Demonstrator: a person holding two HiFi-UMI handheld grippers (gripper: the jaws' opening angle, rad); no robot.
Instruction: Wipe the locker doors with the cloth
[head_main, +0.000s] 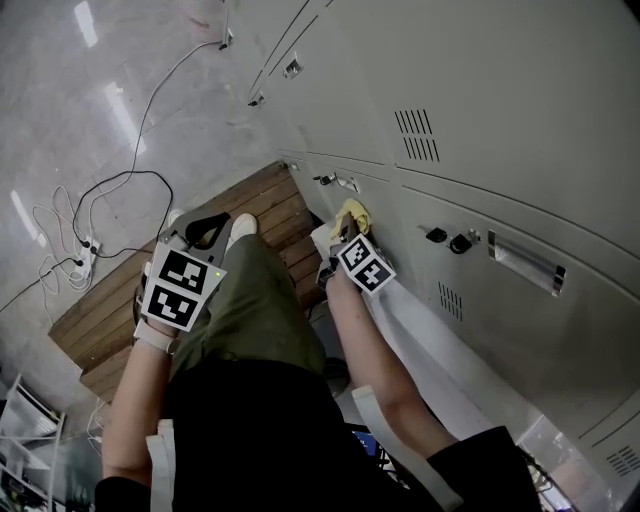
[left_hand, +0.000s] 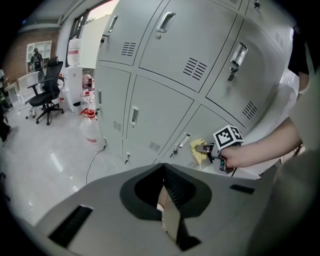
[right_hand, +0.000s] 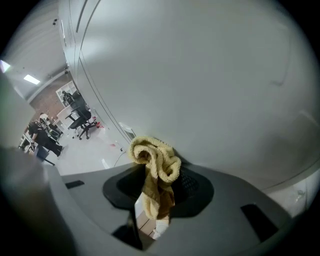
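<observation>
Cables (head_main: 120, 180) lie looped on the grey floor at far left and run to a power strip (head_main: 84, 258). To the right of them is a wooden platform (head_main: 110, 315), set against the foot of the lockers; the person stands on it, with green trousers (head_main: 250, 310) and one white shoe (head_main: 242, 226) in sight.

Left gripper (head_main: 205, 230): held low over the platform, beside the left leg, well apart from the lockers. In the left gripper view its jaws (left_hand: 164, 192) are drawn together with nothing between them. The same view shows office chairs (left_hand: 47, 95) far off on the left.

Right gripper (head_main: 345, 228): arm stretched forward toward the lower row of lockers. Its jaws are clamped on the yellow cloth (head_main: 352, 212). In the right gripper view (right_hand: 155, 187) the cloth (right_hand: 156, 162) is bunched above the jaws, with a tail hanging down between them.

Cloth position: against the face of a lower locker door (head_main: 400, 215), just right of that door's latch handle (head_main: 345, 183). The left gripper view confirms this, showing the cloth (left_hand: 199, 150) at the door beside the handle (left_hand: 182, 140). In the right gripper view the door face (right_hand: 200, 75) fills nearly the whole picture. A white sheet (head_main: 430, 350) lies along the base of the lockers, under the right forearm.
</observation>
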